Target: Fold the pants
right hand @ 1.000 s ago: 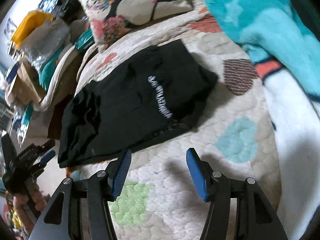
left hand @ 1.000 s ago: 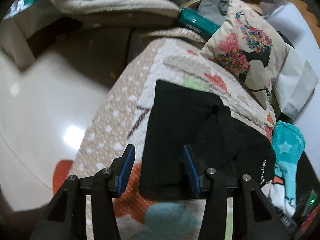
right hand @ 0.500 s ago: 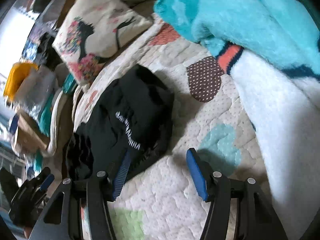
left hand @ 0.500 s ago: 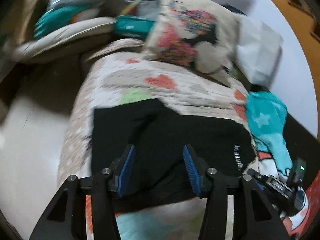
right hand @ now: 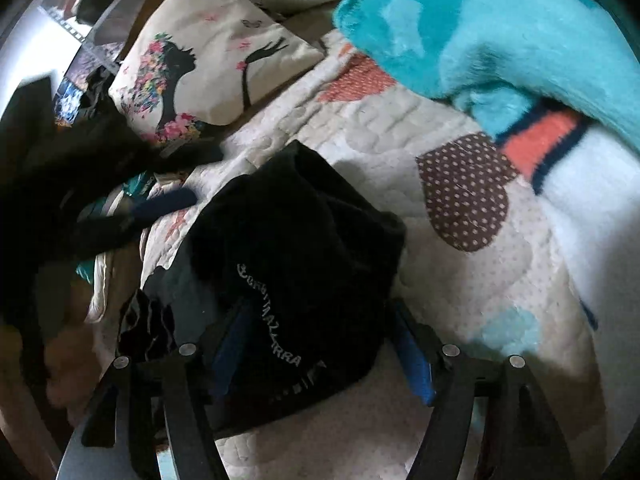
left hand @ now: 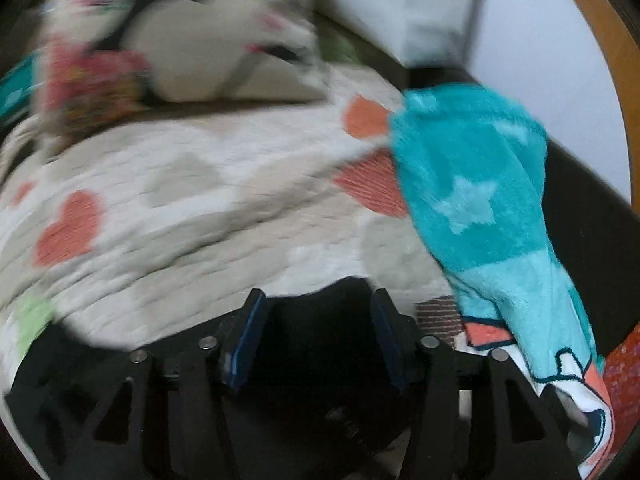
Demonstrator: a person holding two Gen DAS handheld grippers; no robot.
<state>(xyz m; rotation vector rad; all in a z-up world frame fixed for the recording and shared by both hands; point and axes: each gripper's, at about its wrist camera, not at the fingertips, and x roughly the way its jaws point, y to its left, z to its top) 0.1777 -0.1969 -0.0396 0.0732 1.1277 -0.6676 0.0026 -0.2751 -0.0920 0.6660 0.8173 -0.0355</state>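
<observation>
- One pair of black pants (right hand: 296,264) lies folded on the quilt (right hand: 460,280) of the bed.
- Left tool (left hand: 316,320): fingers apart, over the pants' edge.
- Right tool (right hand: 316,344): fingers apart, pants fabric between them.
- One printed pillow (right hand: 208,68) and one turquoise blanket (right hand: 480,28) lie near.

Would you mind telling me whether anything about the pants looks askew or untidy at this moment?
Yes: the black pants lie bunched and rumpled on the quilt, edges uneven rather than squared, with loose fabric spilling toward the bed's edge.
</observation>
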